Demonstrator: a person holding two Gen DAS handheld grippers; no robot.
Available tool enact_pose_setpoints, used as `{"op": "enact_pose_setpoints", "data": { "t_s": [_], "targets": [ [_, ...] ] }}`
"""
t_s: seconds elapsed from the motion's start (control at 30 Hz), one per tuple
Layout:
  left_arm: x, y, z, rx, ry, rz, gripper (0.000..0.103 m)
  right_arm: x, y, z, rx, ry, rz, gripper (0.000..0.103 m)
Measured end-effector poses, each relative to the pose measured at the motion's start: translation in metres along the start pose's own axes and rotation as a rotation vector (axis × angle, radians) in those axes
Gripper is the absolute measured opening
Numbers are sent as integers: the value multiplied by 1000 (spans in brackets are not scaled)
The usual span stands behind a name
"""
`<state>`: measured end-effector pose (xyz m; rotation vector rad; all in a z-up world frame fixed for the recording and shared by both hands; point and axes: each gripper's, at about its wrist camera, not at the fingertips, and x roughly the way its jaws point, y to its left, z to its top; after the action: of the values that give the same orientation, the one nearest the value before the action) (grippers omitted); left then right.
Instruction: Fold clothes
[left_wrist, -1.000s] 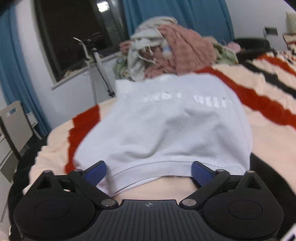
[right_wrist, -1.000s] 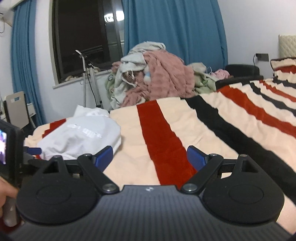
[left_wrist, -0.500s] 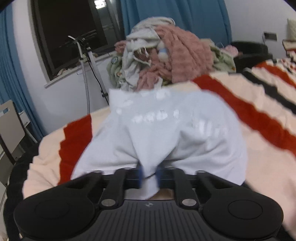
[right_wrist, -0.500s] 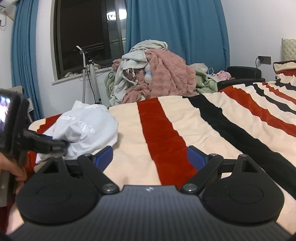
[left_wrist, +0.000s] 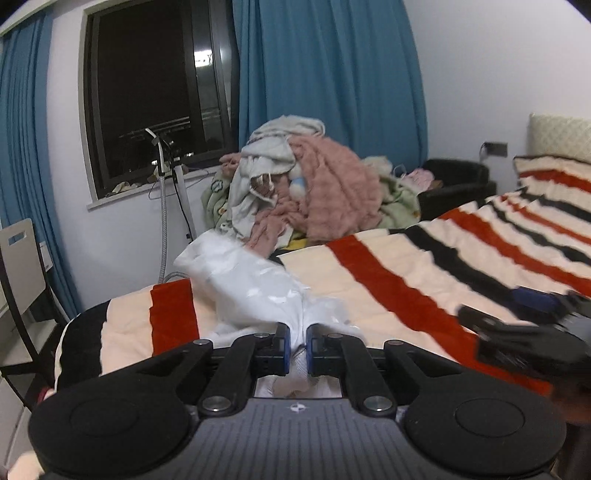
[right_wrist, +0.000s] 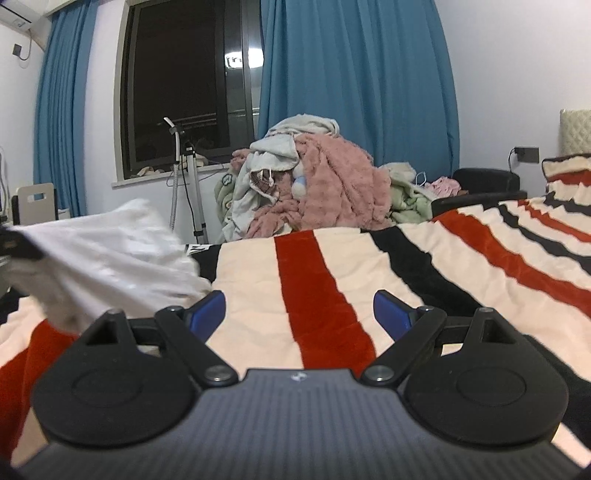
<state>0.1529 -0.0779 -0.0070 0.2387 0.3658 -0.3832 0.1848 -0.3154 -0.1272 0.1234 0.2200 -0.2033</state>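
A white garment (left_wrist: 255, 288) stretches from my left gripper (left_wrist: 297, 349) away across the striped bed (left_wrist: 388, 295). That gripper is shut on the garment's near edge, with cloth bunched between its blue pads (left_wrist: 282, 345). In the right wrist view the same white garment (right_wrist: 110, 254) hangs lifted and blurred at the left. My right gripper (right_wrist: 299, 312) stands open above a red stripe of the bed (right_wrist: 314, 295), with nothing between its fingers. It also appears blurred at the right of the left wrist view as the right gripper (left_wrist: 532, 317).
A heap of clothes with a pink fleece (left_wrist: 332, 192) rises beyond the bed's far edge. Left of it stands a tripod stand (left_wrist: 166, 206) under a dark window. A chair (left_wrist: 22, 266) is at far left. A dark armchair (left_wrist: 454, 184) sits at the back right.
My left gripper went from open around the garment's hem to shut on it, then pulled it up and back, stretching the cloth into a long bunch. The right gripper stayed open.
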Motion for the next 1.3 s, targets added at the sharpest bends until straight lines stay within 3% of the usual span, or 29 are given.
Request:
{"op": "enact_pose_setpoints", "data": {
  "t_s": [0.2,0.37,0.6,0.83,1.13,1.3],
  "targets": [
    [-66,4,-36,-61,-37,-15,8,-28,2,6,1,-9,45,88],
    [-83,30,-63,-142,-27,-13,8,-37,17,3,-46,17,129,88],
    [-85,63,-72,-233,-53,-4,8,-30,33,-6,-51,128,220,88],
    [-77,80,-70,-298,-47,-17,9,-17,64,-24,-187,226,248,88],
    [-64,74,-71,-309,-25,-55,9,-22,126,-37,-262,149,518,88],
    [-56,62,-76,-293,1,-63,10,2,127,-39,-145,173,466,88]
  ]
}}
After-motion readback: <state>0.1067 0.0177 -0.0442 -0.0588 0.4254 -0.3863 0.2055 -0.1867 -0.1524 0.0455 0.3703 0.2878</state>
